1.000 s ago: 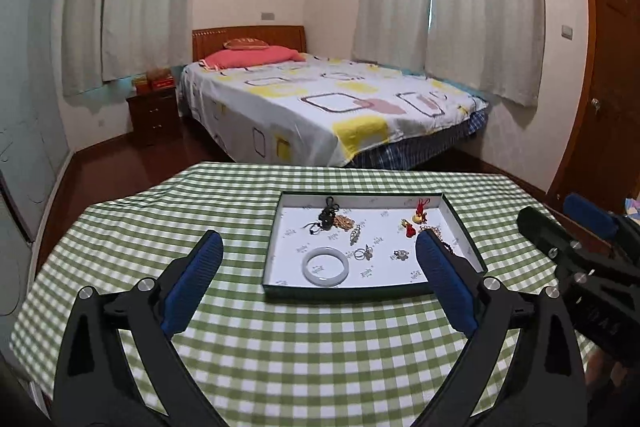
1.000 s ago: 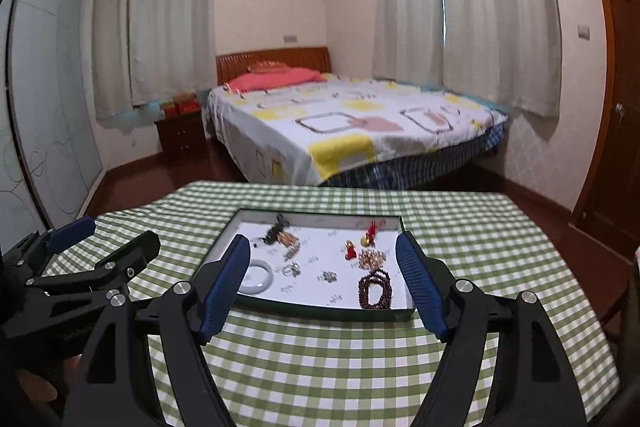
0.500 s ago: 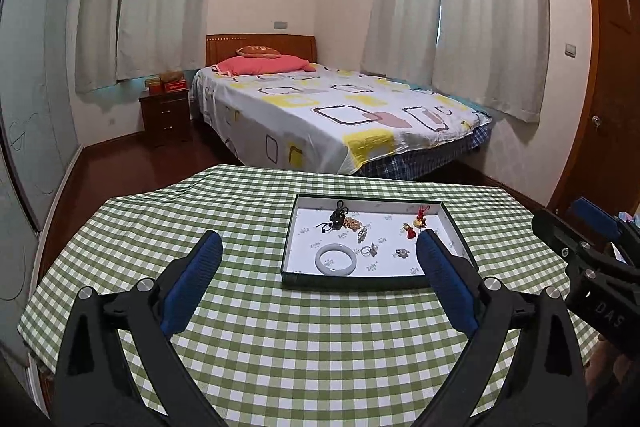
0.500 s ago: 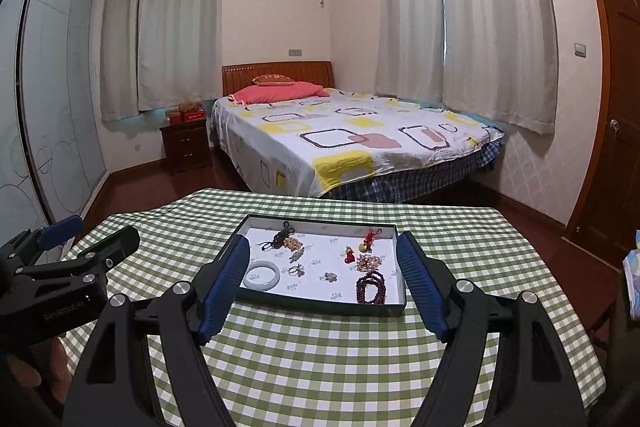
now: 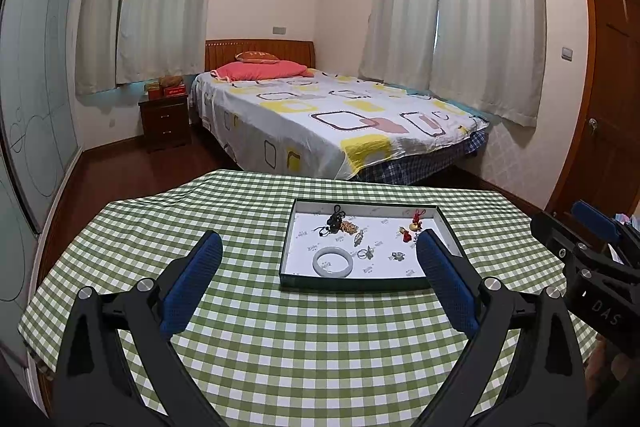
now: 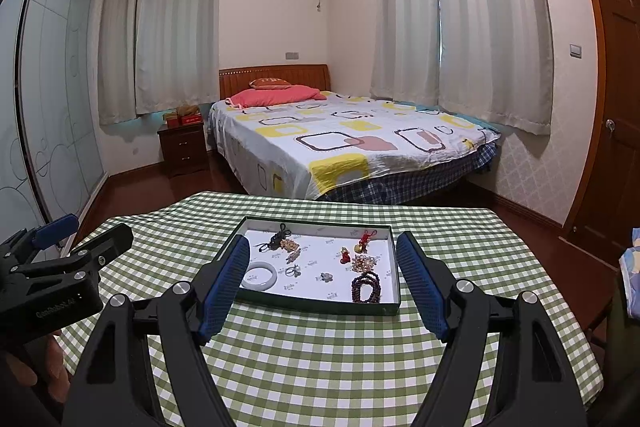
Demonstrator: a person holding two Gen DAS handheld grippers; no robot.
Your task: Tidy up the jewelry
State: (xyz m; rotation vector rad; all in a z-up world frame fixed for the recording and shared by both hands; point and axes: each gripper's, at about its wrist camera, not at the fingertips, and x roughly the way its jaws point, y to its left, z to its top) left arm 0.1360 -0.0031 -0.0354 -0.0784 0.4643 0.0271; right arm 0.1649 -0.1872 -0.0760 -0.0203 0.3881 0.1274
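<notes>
- The worktop (image 6: 320, 367), under a green check cloth, carries everything; the tray (image 6: 316, 308) sits past its middle, ahead of both my tools and well apart from them.
- The tray is a shallow dark-walled box with a white floor, its long axis running left to right across my view and a long wall facing me. I judge it light and stiff; it would slide on the cloth if I nudge a wall.
- My left fingers (image 5: 318, 267) stand wide with nothing between them, hovering over bare cloth. My right fingers (image 6: 322, 269) also stand wide and empty, framing the tray from the near side.
- The bangle (image 6: 259, 276) lies flat in the near-left corner. I judge it hard, smooth and breakable, so I would pinch across the band at one side, gently, not span the whole ring.
- The beads (image 6: 366, 287) lie coiled near the right wall, long axis running front to back. They look limp and should drape, so I would take the bunched strands together.
- The black cord piece (image 6: 279, 237) at the back left and the red charm (image 6: 366, 237) at the back right trail soft cords toward the far wall; I would grab them at the knot.
- The ring (image 6: 293, 270) and small brooch (image 6: 326, 277) are tiny, hard and probably slippery; which way they point I cannot tell.
</notes>
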